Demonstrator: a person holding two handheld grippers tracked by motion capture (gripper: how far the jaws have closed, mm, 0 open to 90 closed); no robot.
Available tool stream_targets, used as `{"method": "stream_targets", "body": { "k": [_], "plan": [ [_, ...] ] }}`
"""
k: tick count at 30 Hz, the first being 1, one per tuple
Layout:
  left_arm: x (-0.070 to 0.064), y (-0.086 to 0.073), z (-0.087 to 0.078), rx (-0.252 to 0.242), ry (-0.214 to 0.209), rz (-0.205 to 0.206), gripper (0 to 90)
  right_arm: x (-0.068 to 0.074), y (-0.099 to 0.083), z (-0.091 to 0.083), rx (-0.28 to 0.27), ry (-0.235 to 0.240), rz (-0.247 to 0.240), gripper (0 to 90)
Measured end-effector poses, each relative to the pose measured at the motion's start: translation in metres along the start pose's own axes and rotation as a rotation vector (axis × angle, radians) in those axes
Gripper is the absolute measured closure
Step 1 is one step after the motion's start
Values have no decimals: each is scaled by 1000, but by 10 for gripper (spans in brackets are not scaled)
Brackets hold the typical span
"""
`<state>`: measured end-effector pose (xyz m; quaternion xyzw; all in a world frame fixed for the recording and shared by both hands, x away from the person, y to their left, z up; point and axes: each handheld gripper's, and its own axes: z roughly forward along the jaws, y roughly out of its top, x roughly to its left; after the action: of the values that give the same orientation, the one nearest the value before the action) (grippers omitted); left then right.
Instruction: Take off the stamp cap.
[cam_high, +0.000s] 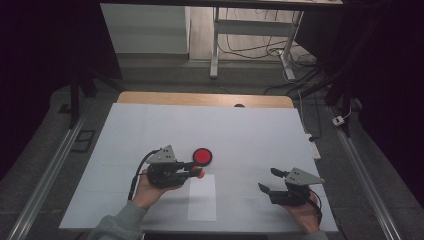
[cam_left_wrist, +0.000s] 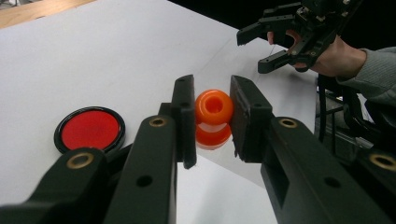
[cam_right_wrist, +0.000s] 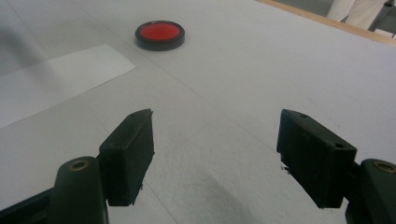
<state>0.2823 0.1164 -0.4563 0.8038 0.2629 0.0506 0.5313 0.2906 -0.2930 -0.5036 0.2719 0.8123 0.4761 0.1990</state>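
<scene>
An orange rubber piece (cam_left_wrist: 214, 119), shaped like two stacked rings with a hole on top, sits between the jaws of my left gripper (cam_left_wrist: 212, 93), which is shut on it. In the high view that gripper (cam_high: 196, 172) lies left of centre, with the orange piece (cam_high: 199, 173) at its tip. Just beyond it lies a red disc (cam_high: 202, 156) with a black rim, flat on the table (cam_left_wrist: 89, 129) (cam_right_wrist: 159, 33). My right gripper (cam_high: 266, 179) rests at the front right, open and holding nothing (cam_right_wrist: 215, 135). The left gripper view also shows it far off (cam_left_wrist: 251, 52).
A white board (cam_high: 150, 130) covers the table, with a wooden strip (cam_high: 205, 99) along its far edge. A white paper sheet (cam_high: 202, 197) lies near the front between the two grippers (cam_right_wrist: 56, 79). Cables and table legs stand on the floor beyond.
</scene>
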Motion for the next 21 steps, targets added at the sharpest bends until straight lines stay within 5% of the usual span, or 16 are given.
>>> {"method": "stream_targets", "body": {
  "k": [21],
  "plan": [
    [2, -1, 3, 4, -4, -11, 723, 17, 11, 8, -40, 50, -1, 269]
  ]
}}
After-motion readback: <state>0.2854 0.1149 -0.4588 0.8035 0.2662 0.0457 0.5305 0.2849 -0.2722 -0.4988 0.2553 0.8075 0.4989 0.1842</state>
